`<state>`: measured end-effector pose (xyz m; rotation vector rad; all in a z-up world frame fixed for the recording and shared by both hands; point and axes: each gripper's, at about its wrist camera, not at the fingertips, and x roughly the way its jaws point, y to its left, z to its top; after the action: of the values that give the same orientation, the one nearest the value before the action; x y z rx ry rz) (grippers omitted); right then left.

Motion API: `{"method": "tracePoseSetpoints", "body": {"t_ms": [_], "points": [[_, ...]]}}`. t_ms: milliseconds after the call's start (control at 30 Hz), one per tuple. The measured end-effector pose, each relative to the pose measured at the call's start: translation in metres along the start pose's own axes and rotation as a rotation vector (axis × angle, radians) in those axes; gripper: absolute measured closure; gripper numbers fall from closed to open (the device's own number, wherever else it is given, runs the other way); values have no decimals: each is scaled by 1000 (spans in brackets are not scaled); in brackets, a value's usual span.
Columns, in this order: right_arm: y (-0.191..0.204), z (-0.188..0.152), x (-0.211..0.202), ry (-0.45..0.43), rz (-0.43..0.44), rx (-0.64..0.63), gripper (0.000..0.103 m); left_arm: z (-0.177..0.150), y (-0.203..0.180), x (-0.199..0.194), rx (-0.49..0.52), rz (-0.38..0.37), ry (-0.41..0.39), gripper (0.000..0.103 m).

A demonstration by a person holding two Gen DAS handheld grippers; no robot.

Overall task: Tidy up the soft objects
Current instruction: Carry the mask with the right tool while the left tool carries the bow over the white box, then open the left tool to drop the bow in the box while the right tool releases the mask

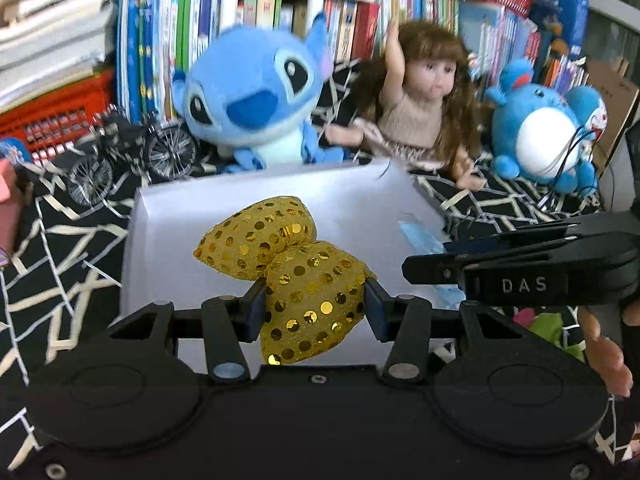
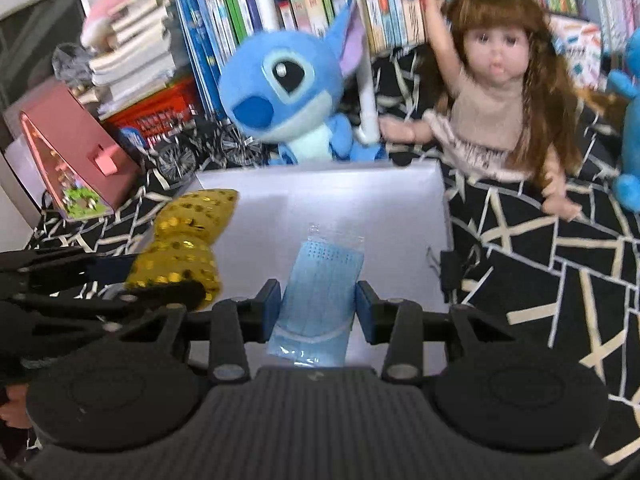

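Left gripper (image 1: 316, 304) clamped on gold sequin bow (image 1: 288, 264) | right gripper (image 2: 316, 306) clamped on blue mask packet (image 2: 320, 280) | both over white box (image 2: 400, 216), likely for dropping in.

Even indoor light, motion-blurred background, fisheye bending at edges.

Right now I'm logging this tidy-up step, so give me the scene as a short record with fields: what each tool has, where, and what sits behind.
left tool: shut on the gold sequin bow
right tool: shut on the blue face mask in its clear wrapper
below both: white box, open top
behind box: blue plush, doll, round blue plush
left of box: model bicycle
surface: black patterned cloth
backdrop: shelves of books
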<state>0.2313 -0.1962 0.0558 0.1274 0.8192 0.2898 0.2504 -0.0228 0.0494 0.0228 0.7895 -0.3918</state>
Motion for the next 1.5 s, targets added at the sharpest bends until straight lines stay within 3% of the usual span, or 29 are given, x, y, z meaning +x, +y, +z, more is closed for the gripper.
{"method": "tracePoseSetpoints", "body": {"t_ms": [167,667,1300,1333,1367,1400,1500], "points": [[-2,-1,18,40,-16,7,56,-2,-1,17,22,-30,29,56],[2,-1,36,82,-50,-2,55,-13,-3,31,27,-22,87,56],[1,-4,41,86,-53,-5,54,-15,-4,33,30,-19,91,51],[1,-4,41,84,-49,-5,53,-15,-4,33,31,-15,88,49],[1,-4,41,82,-45,-4,43,-15,-5,32,32,-11,86,48],[1,-4,40,79,-44,-2,40,-14,-5,31,28,-8,86,46],[0,-5,38,67,-38,0,36,-12,-4,26,11,-7,80,43]]}}
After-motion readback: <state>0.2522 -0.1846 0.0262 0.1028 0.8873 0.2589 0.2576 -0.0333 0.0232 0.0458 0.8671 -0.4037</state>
